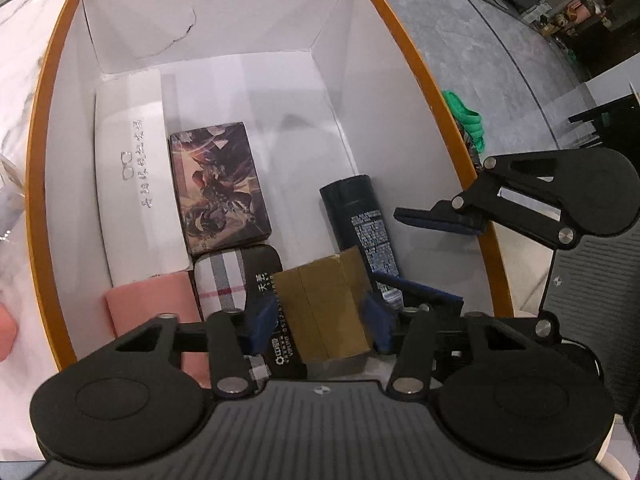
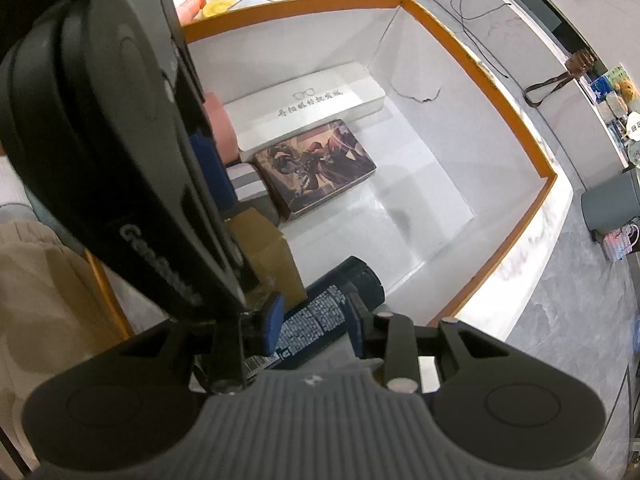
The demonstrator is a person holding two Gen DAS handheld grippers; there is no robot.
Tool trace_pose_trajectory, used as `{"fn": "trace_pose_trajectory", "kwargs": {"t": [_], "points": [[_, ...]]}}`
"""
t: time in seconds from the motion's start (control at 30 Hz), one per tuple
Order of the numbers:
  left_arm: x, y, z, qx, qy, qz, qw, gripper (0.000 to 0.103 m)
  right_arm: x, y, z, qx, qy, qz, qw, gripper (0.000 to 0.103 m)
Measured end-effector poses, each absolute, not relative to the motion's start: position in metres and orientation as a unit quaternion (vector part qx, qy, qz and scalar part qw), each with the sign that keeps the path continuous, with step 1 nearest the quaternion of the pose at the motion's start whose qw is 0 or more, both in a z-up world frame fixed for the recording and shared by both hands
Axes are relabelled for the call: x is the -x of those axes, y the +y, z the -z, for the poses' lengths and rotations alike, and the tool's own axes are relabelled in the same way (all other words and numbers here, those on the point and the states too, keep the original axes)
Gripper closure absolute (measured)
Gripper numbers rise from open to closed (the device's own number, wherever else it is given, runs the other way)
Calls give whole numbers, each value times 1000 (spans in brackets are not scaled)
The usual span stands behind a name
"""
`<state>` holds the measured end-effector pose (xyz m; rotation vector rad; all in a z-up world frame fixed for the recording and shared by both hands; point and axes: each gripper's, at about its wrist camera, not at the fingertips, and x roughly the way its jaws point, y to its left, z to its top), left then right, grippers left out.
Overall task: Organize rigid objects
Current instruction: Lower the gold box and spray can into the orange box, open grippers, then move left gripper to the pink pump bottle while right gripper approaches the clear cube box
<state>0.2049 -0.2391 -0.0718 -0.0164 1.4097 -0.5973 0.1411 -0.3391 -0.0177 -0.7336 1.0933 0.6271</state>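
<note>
A big orange-rimmed box [image 1: 404,36] with white walls holds the objects. My left gripper [image 1: 320,320] is shut on a brown cardboard box [image 1: 324,304] and holds it inside the near end. My right gripper [image 2: 312,320] is closed around a dark blue bottle [image 2: 336,300] with white print; in the left wrist view the bottle [image 1: 360,216] lies by the box's right wall, and the right gripper [image 1: 432,256] has its fingers apart, one above and one below it. The cardboard box [image 2: 272,248] sits just left of the bottle.
Inside the box lie a white glasses case [image 1: 132,176], a picture-printed card box [image 1: 220,184], a plaid and black case [image 1: 240,280] and a pink item [image 1: 156,308]. A green object [image 1: 468,116] lies outside the right rim. The far right half of the box floor [image 2: 420,200] is bare.
</note>
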Motion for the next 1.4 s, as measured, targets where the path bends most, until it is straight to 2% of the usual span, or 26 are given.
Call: {"fn": "trace_pose_trajectory", "kwargs": {"t": [0.07, 0.2, 0.43, 0.67, 0.8, 1.03, 1.4], "points": [[-204, -239, 73, 13, 639, 274, 718, 59, -142, -340, 18, 333, 501, -285, 746, 70], [-200, -242, 76, 23, 645, 289, 707, 68, -144, -339, 24, 330, 503, -281, 748, 71], [-197, -238, 81, 31, 655, 284, 700, 67, -145, -337, 24, 329, 505, -274, 749, 71], [-186, -226, 50, -2, 621, 304, 722, 67, -140, -330, 16, 330, 497, -262, 758, 68], [-175, -208, 22, -39, 588, 312, 746, 67, -136, -321, 7, 322, 483, -244, 777, 57], [-163, -156, -6, -53, 559, 273, 781, 67, -139, -297, -6, 291, 454, -209, 816, 57], [-153, -77, -13, -15, 525, 218, 822, 67, -144, -232, -34, 205, 401, -200, 870, 57]]}}
